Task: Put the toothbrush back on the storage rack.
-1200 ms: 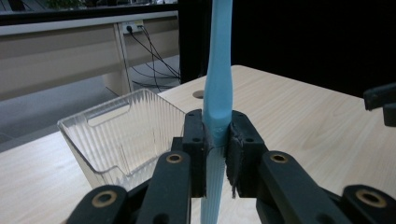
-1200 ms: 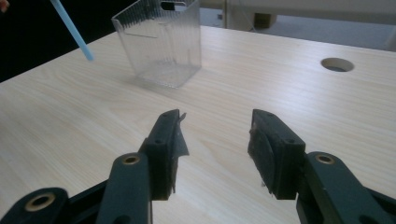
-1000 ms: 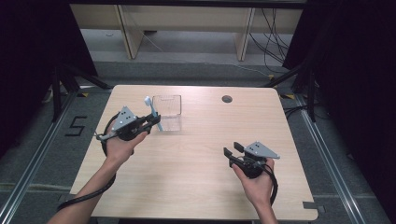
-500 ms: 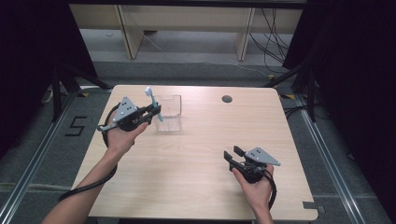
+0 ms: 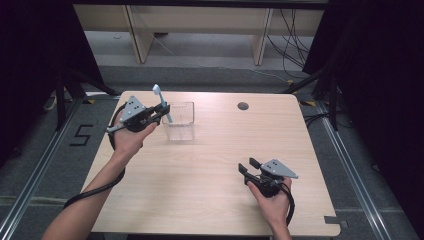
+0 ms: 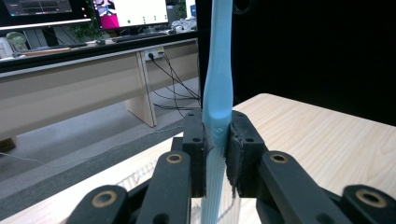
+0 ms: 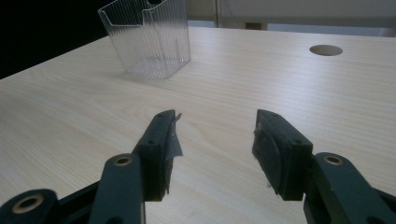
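Now, counting from my side of the table [image 5: 200, 200] outward: I have two grippers, one toothbrush, one clear box, and one round hole in the tabletop.

Nearest me is the right gripper [image 5: 248, 167], held in one hand [image 5: 272, 200] low over the wood, well apart from the box and on the near right of it. Its jaws stand wide open with nothing between them; in the right gripper view the two pads [image 7: 166, 149] show bare table in the gap, and the box [image 7: 148, 35] sits farther off beyond them, up and to the left.

Farther out is the left gripper [image 5: 162, 113], carried by the other hand [image 5: 129, 137] just beside the box [image 5: 180, 120], on its left side. Its jaws are clamped tight on the toothbrush [image 5: 161, 102], one only, pale blue. In the left gripper view the handle [image 6: 218, 70] runs straight up between the two pads [image 6: 194, 140], which press on it from both sides, with the lower end going down past them toward the ribbed wall of the box below. From the high view the brush stands nearly upright, tilted a little, its head above the gripper and its lower end at the left rim of the box; I cannot tell whether the tip is inside the box or just against its wall.

The box is empty otherwise, upright, toward the far left of the table.

Past it to the right, near the far edge, lies the one hole [image 5: 243, 106].
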The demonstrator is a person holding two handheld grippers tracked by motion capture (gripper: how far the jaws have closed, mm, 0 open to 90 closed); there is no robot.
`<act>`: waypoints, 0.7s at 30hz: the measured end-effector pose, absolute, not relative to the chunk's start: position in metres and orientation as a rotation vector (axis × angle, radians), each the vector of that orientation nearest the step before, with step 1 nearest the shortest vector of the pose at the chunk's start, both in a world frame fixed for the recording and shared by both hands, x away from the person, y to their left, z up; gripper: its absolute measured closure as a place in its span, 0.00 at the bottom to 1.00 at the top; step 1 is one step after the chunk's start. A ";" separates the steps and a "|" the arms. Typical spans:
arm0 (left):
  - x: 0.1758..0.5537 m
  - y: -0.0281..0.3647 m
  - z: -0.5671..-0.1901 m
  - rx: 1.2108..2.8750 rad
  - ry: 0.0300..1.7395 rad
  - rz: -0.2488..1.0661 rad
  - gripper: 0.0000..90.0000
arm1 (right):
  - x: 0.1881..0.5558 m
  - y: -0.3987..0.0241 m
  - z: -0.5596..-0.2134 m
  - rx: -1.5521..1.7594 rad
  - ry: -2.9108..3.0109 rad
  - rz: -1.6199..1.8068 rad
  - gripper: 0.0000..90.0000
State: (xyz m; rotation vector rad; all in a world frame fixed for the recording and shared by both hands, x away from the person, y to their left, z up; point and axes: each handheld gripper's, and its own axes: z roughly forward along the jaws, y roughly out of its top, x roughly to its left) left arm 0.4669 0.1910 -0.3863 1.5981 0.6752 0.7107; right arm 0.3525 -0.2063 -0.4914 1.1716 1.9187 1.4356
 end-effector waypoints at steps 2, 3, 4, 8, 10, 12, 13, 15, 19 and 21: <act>0.470 0.191 -0.384 1.595 0.675 0.716 0.87 | 0.351 -0.204 -0.490 1.208 1.919 1.446 0.55; 0.473 0.191 -0.383 1.592 0.677 0.719 0.87 | 0.351 -0.206 -0.489 1.183 1.922 1.438 0.55; 0.475 0.191 -0.382 1.591 0.676 0.723 0.87 | 0.352 -0.206 -0.489 1.177 1.922 1.441 0.55; 0.478 0.191 -0.382 1.585 0.678 0.726 0.87 | 0.349 -0.207 -0.488 1.217 1.912 1.434 0.55; 0.481 0.191 -0.383 1.585 0.684 0.730 0.87 | 0.351 -0.209 -0.490 1.180 1.914 1.437 0.55; 0.484 0.191 -0.385 1.593 0.692 0.736 0.87 | 0.351 -0.209 -0.491 1.176 1.913 1.428 0.55; 0.485 0.191 -0.386 1.593 0.699 0.735 0.87 | 0.351 -0.209 -0.491 1.171 1.912 1.417 0.55; 0.486 0.192 -0.387 1.591 0.702 0.738 0.87 | 0.351 -0.209 -0.491 1.169 1.916 1.412 0.55; 0.489 0.195 -0.391 1.594 0.718 0.740 0.87 | 0.348 -0.207 -0.490 1.216 1.925 1.428 0.55; 0.491 0.197 -0.393 1.586 0.725 0.733 0.87 | 0.350 -0.208 -0.491 1.196 1.912 1.430 0.55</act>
